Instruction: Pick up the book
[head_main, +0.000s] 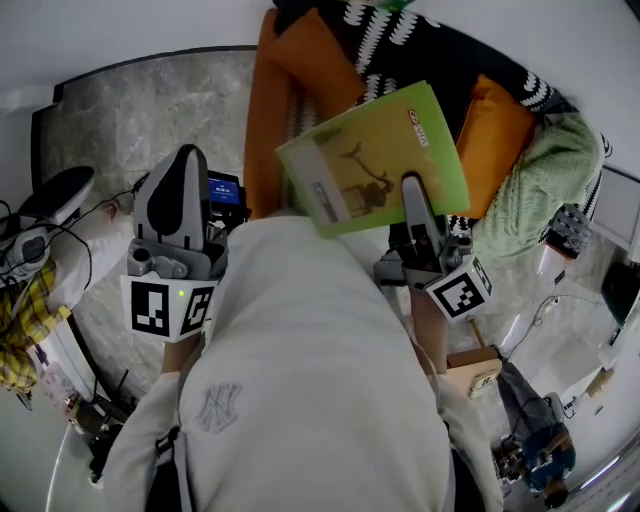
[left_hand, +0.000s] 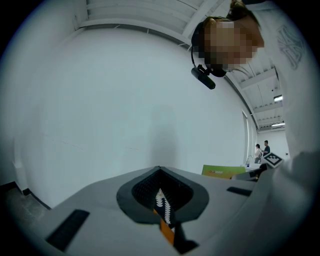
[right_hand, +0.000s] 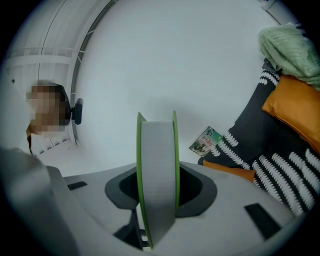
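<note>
– How many grippers does the person have, and what is each doing?

– Two, each with one marker cube. The right gripper (right_hand: 157, 200) has its jaws clamped on the book (head_main: 375, 160), one jaw on each green cover, with the grey block of pages edge-on between them. The left gripper (left_hand: 162, 197) has its jaws drawn together with nothing between them; only a sliver of patterned fabric shows through the slit.

– Where does the book sit?

– It is lifted clear in front of the person's chest, tilted, with its yellow-green cover up. It hangs above the couch and touches nothing but the jaws. The left gripper is well apart from it, out to the person's left.

– Only one book, then?

– One is held. The right gripper view also shows one small picture booklet (right_hand: 205, 140) just beside the edge of the black-and-white fabric (head_main: 420, 45); whether it lies flat or leans cannot be told.

– And the soft things?

– Two orange cushions can be told apart, one (head_main: 300, 70) at the left and one (head_main: 493, 135) at the right. One green knitted blanket (head_main: 545, 180) lies beside the right-hand one.
</note>
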